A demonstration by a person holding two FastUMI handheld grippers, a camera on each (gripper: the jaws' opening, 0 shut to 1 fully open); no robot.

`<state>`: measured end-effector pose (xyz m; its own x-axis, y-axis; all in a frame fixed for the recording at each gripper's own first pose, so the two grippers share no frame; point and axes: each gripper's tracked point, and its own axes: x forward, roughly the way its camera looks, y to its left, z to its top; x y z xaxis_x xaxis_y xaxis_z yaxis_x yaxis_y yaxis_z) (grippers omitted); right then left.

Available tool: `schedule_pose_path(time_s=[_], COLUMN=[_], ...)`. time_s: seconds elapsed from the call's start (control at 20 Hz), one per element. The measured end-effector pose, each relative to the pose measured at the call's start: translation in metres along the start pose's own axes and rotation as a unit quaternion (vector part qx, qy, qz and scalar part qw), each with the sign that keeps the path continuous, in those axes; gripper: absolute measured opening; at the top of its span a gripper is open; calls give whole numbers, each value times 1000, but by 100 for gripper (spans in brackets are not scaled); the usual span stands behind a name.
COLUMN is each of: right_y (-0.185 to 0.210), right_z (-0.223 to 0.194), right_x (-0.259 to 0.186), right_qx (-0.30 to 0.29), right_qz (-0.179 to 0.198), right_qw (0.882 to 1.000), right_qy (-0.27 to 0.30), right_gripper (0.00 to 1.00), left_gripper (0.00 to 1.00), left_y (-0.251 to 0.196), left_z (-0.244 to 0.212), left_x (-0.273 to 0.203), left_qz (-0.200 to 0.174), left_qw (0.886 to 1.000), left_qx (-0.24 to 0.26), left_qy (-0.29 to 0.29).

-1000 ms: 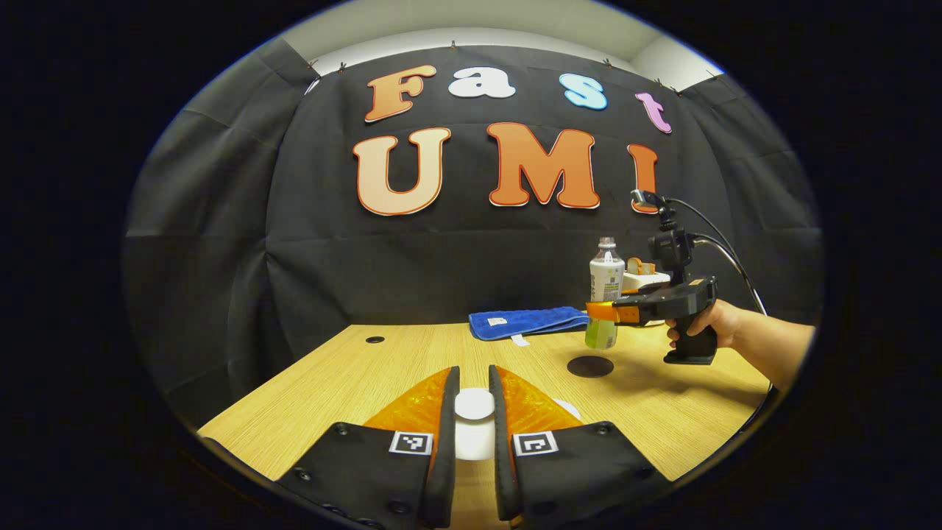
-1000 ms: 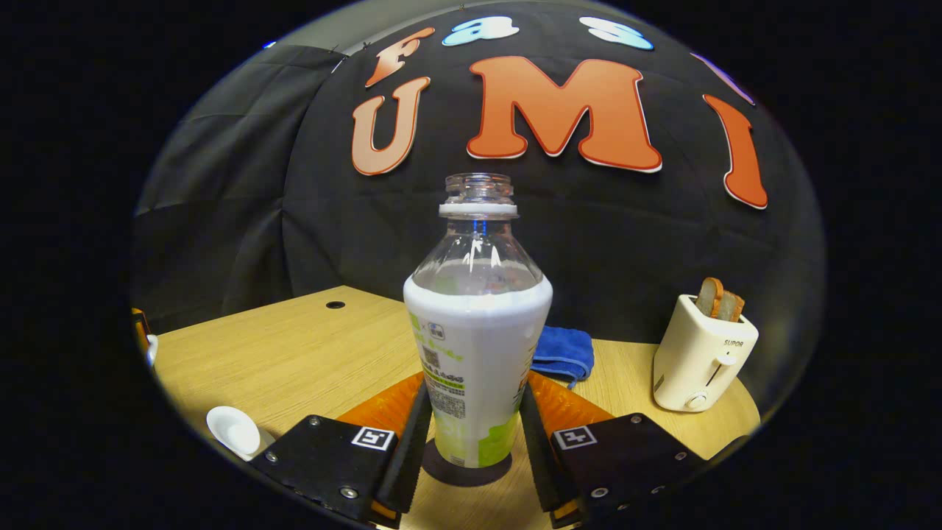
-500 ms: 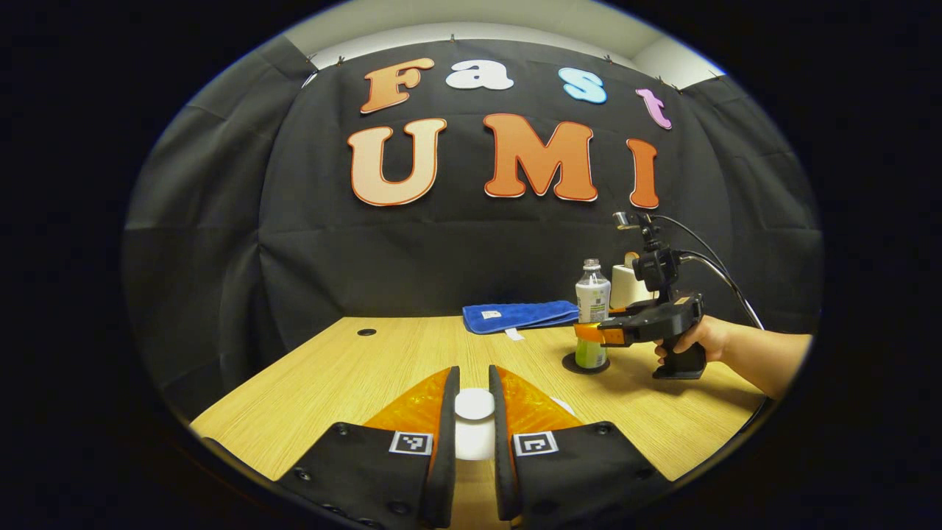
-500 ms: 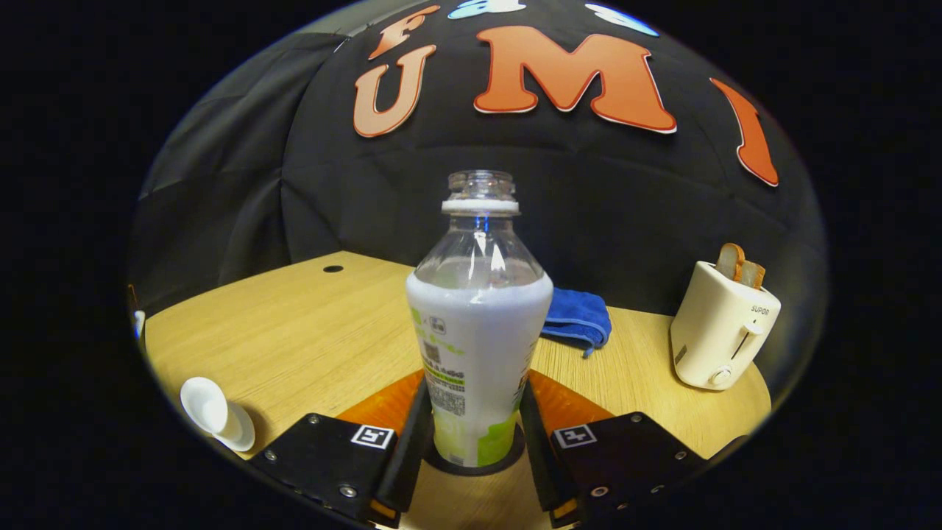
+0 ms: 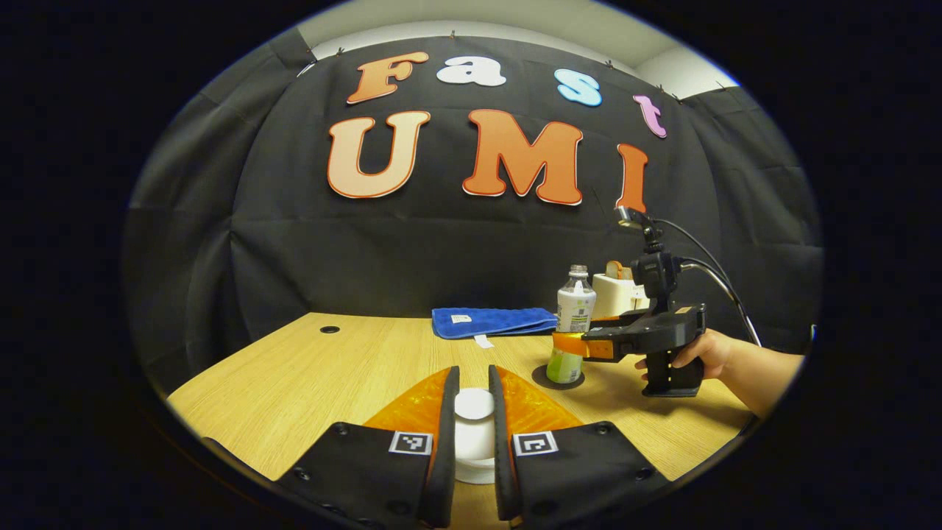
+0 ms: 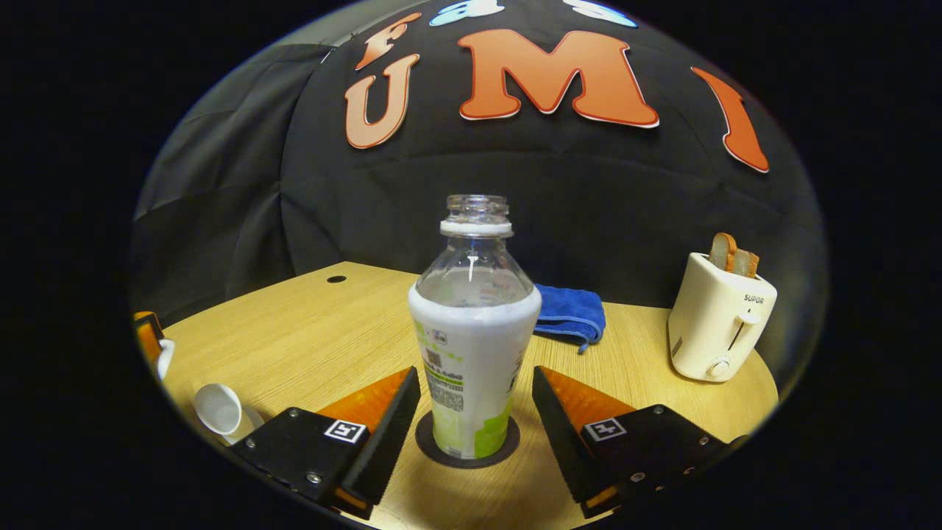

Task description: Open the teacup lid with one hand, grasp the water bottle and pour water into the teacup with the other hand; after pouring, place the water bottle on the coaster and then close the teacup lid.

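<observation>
The clear water bottle [image 6: 475, 353], uncapped and with a white and green label, stands upright on the dark round coaster [image 6: 467, 450]. My right gripper [image 6: 475, 377] is open, its fingers standing apart on either side of the bottle without touching it. The white teacup [image 6: 218, 411] lies low at the left, its mouth uncovered. In the left gripper view my left gripper [image 5: 473, 379] is shut on the white teacup lid [image 5: 473, 406] above the table. Farther right there, the right gripper [image 5: 570, 344], held by a hand [image 5: 699, 352], flanks the bottle [image 5: 574, 313] on the coaster [image 5: 548, 379].
A cream toaster [image 6: 717, 324] with bread slices stands at the back right of the wooden table [image 6: 309, 331]. A folded blue cloth [image 6: 574, 315] lies behind the bottle. A small dark hole [image 6: 336, 279] marks the table's far left.
The right gripper lowered the bottle onto the coaster, then opened and let go of it. The left gripper keeps its hold on the lid and has shifted slightly.
</observation>
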<state>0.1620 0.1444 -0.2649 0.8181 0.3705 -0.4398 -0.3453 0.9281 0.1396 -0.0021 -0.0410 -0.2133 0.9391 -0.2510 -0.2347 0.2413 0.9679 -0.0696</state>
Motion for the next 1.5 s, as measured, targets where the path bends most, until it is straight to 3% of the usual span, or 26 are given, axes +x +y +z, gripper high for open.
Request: schedule_pose_path(time_s=[0.15,0.6,0.85,1.0,1.05,1.1,1.15,1.2,1.4,1.5], right_y=[0,5,8,4,3,0,-2,-5,-13,-16], right_z=[7,24,30,30,30,31,33,35,53,61], right_x=[-22,-89,-119,-134,-139,-143,-148,-154,-178,-193], right_qx=[-2,-29,-29,-30,-29,-28,-28,-27,-35,-42], right_qz=[10,23,25,18,15,10,5,-1,-30,-46], right_qw=[1000,998,996,996,996,995,995,994,990,986], right_qy=[-10,-59,-79,-86,-88,-91,-97,-102,-135,-153], right_gripper=[98,98,97,97,97,97,97,97,97,97], left_gripper=[26,26,24,31,37,54,60,76,97,98], left_y=[-7,-15,-14,-14,-14,-15,-15,-16,-20,-25], left_z=[-18,-55,-66,-61,-56,-49,-39,-31,11,34], left_x=[11,30,29,27,27,23,22,20,9,3], left_qz=[-4,11,16,19,20,22,24,27,47,54], left_qw=[1000,996,995,995,996,997,997,998,998,997], left_qx=[2,45,45,52,52,51,50,49,48,44], left_qy=[23,71,88,79,71,61,51,42,9,-15])
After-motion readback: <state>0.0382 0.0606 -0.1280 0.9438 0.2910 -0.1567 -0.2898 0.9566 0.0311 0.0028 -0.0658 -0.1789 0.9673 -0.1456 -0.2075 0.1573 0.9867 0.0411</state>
